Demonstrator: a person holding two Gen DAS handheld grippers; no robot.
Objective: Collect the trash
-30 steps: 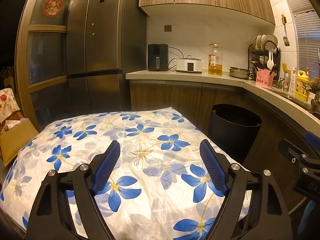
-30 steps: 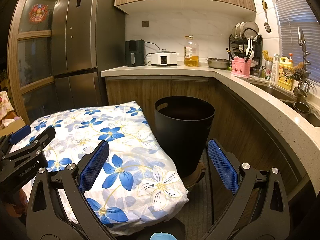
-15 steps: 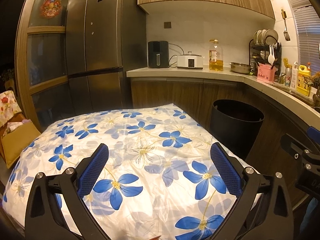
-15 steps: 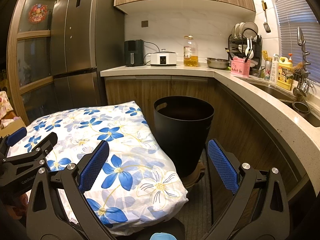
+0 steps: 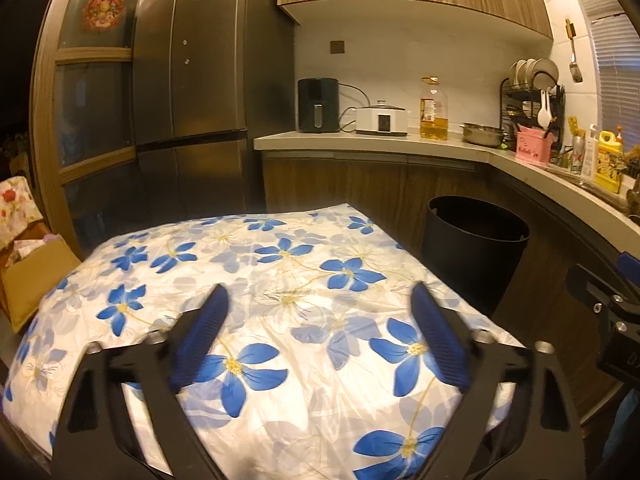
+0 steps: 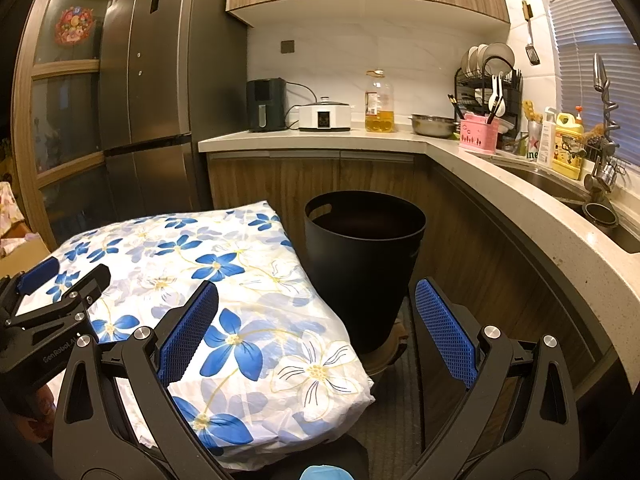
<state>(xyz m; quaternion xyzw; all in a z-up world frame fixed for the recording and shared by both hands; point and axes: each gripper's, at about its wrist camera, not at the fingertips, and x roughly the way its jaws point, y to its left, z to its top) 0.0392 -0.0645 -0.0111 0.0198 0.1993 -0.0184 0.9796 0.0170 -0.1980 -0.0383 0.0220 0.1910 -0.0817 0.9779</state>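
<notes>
A black trash bin [image 5: 472, 256] [image 6: 360, 272] stands open-topped on the floor between the table and the curved counter. The table wears a white cloth with blue flowers [image 5: 280, 264] [image 6: 180, 248], and I see no loose trash on it. My left gripper [image 5: 320, 292] hovers over the cloth, open wide, with nothing between its blue pads. It also shows at the left edge of the right wrist view, left gripper [image 6: 60, 280]. My right gripper [image 6: 316, 288] is open and empty, near the table's right corner and in front of the bin. A small pale blue thing [image 6: 320, 472] peeks in at the bottom edge.
The counter [image 6: 500, 200] curves round the right side with a sink [image 6: 560, 188], dish rack [image 6: 488, 80], oil bottle [image 6: 379, 100], cooker [image 6: 325, 114] and air fryer [image 6: 266, 104]. A tall fridge [image 5: 192, 100] stands behind the table. A cardboard box [image 5: 36, 276] sits at the left.
The left gripper's jaws have spread wider apart. The right gripper, the bin and the cloth look the same.
</notes>
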